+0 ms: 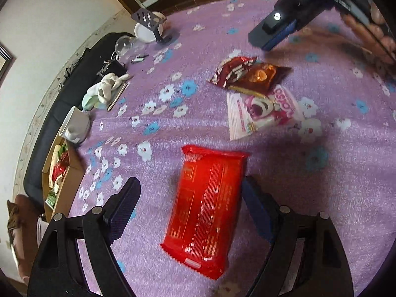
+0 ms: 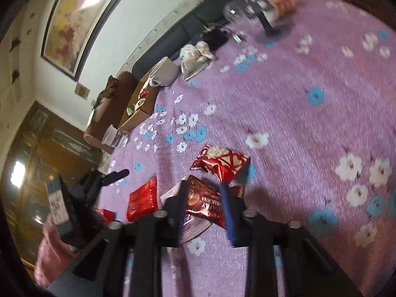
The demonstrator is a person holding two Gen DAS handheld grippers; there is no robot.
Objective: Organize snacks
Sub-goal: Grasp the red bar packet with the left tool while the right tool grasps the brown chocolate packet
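Four snack packets (image 1: 206, 210), perhaps; one cardboard box (image 1: 65, 178).

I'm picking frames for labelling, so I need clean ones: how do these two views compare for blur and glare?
Left wrist view: mostly sharp, but the red packet between the fingers is motion-smeared. Right wrist view: the purple flowered cloth is streaked with blur throughout, and glare whitens the framed painting. Both bend at the fisheye edges.

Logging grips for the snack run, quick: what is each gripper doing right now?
Left gripper: open, straddling the red packet.
Right gripper: around the brown snack bag; grip cannot be told.
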